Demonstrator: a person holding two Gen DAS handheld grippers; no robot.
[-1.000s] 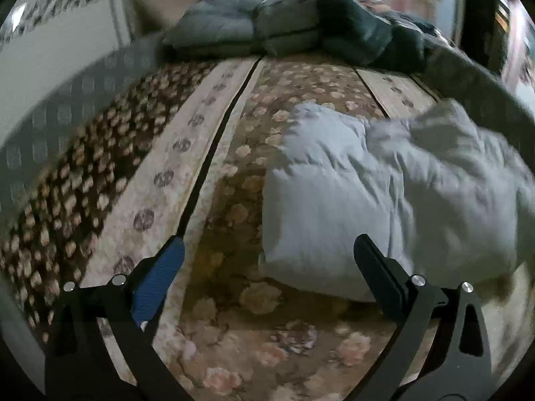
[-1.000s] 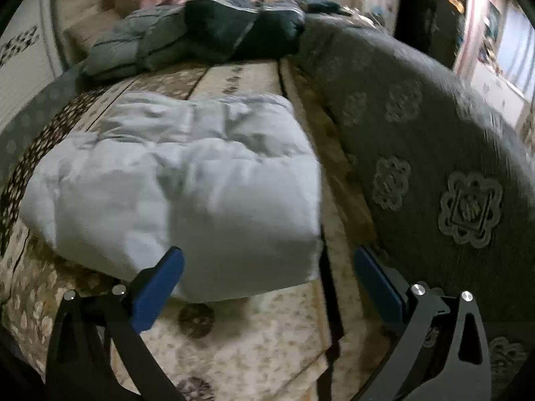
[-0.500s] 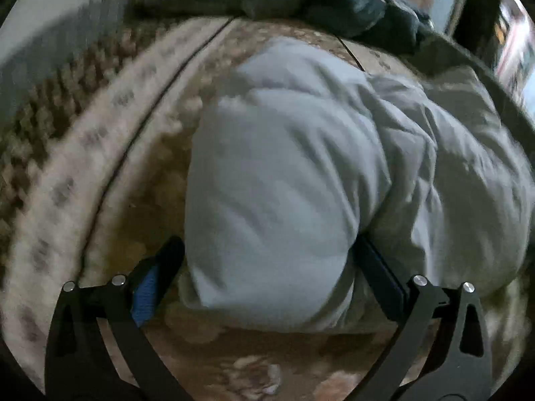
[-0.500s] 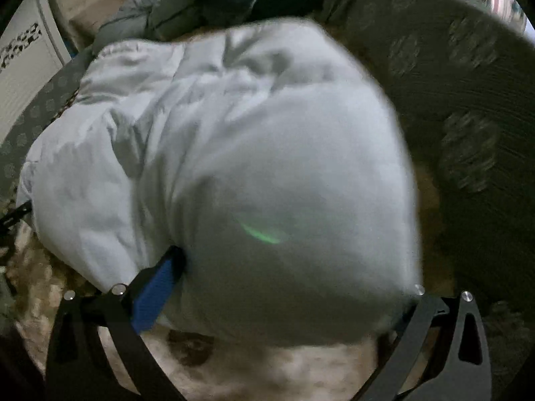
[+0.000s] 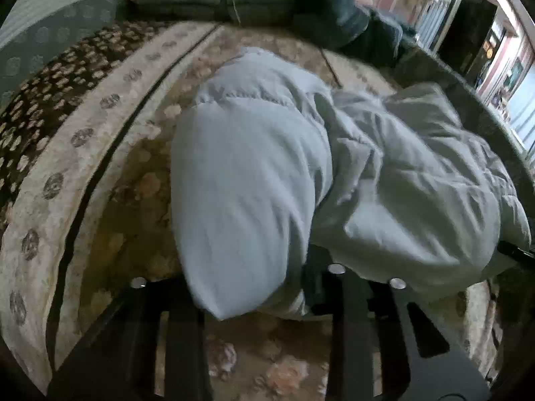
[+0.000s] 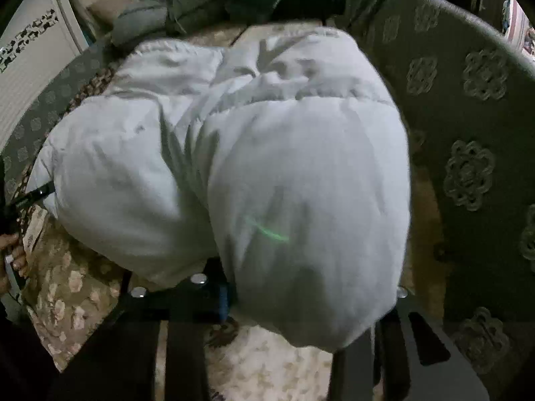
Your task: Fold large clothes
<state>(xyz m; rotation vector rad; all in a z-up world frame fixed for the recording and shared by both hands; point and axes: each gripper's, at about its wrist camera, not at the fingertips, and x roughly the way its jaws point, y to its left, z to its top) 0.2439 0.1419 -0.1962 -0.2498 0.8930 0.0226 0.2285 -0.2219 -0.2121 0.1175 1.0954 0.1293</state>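
1. Puffer jacket (image 5: 254, 180), pale grey and quilted, lies bunched on the floral bedspread (image 5: 110, 153) of a bed, dark folded bedding (image 5: 327, 16) piled at the far end.
2. Left wrist view: left gripper (image 5: 247, 287) pitched down at the jacket's near edge. Jaws closing, with a thick roll of padding bulging up between them; fingers mostly buried in cloth. Looks like pads already bite the fabric. Grip set at one end of the near edge, likely so the edge can be lifted evenly.
3. Right wrist view: right gripper (image 6: 311, 304) at the other end of the same edge, jaws closing around a fat lobe of jacket (image 6: 301, 173) that hides both fingertips. Grey patterned blanket (image 6: 468, 107) beside it. A hand (image 6: 13, 254) shows at the left margin.
4. Judgement: both ends taken, ready for a fold-over.
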